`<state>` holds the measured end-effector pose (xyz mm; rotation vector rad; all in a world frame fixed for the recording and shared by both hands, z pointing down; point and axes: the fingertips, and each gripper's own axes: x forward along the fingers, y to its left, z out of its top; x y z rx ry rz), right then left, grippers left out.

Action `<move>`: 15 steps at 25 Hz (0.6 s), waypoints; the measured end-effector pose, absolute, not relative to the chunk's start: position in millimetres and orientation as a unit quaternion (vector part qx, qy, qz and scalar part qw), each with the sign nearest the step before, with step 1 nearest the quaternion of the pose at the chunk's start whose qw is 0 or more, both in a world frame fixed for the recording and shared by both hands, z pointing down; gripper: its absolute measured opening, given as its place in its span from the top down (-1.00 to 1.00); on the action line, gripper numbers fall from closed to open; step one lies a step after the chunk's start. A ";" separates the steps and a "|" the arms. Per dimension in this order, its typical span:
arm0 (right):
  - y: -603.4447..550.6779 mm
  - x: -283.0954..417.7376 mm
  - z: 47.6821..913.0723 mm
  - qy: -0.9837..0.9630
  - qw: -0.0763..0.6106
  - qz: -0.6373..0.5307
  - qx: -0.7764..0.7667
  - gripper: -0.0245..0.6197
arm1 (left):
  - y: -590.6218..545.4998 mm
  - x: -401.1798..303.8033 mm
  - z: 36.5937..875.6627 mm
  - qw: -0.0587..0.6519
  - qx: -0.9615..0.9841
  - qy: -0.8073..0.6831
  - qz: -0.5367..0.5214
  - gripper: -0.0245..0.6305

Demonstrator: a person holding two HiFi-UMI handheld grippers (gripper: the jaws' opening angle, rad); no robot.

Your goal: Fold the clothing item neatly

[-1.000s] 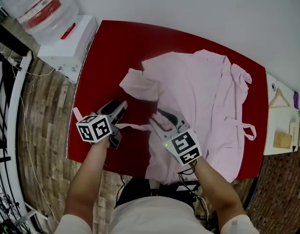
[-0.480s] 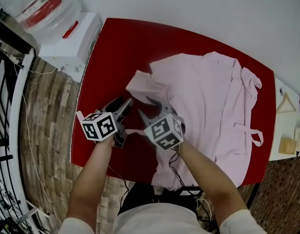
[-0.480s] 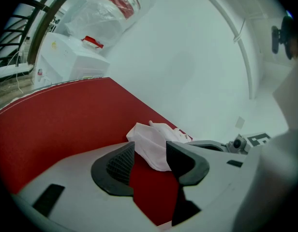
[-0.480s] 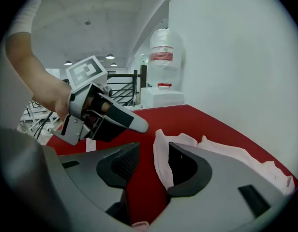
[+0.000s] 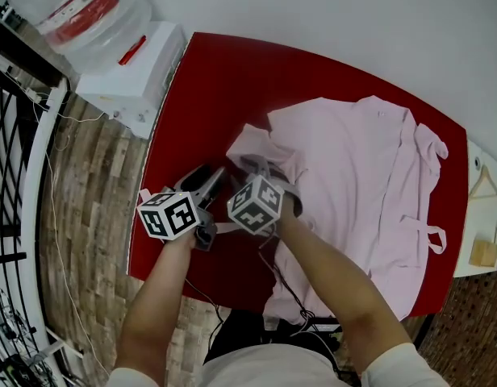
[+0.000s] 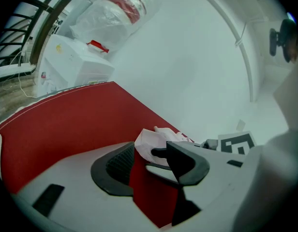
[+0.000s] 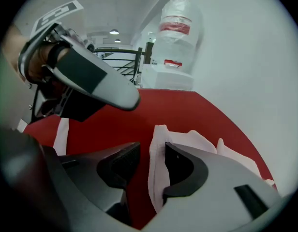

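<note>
The left gripper (image 5: 206, 182) points slightly down over the red table (image 5: 208, 79) with its jaws spread, and its own view shows only bare tabletop between them. Beside it, the right gripper (image 5: 263, 168) tilts steeply toward the left flap of the pink shirt (image 5: 361, 160), which lies spread across the table. Only the right gripper view shows its jaws: they are apart and have just been opening, with a fabric edge between them.

The head view looks steeply down from overhead onto the red table (image 5: 208, 79). The left gripper view sits low and close, facing across the table toward the bottle (image 6: 122, 8). The right gripper view tilts down, close on the cloth (image 7: 197, 141). Both gripper views share the bottle and, probably, the same cloth corner.
</note>
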<state>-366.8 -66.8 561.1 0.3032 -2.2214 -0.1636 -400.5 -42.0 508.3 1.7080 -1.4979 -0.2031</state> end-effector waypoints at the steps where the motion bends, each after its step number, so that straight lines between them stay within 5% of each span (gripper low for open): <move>1: -69.5 -365.5 564.9 -0.885 0.443 -0.065 0.126 0.42 | -42.3 -400.7 508.1 0.418 0.682 -0.595 -0.081 0.36; 4: -73.7 -359.7 566.4 -0.878 0.452 -0.066 0.141 0.81 | -44.5 -399.7 510.0 0.423 0.689 -0.584 -0.075 0.36; 15: -44.1 -342.4 522.9 -0.917 0.349 -0.032 0.190 0.82 | -76.9 -402.5 537.0 0.519 0.684 -0.512 -0.037 0.34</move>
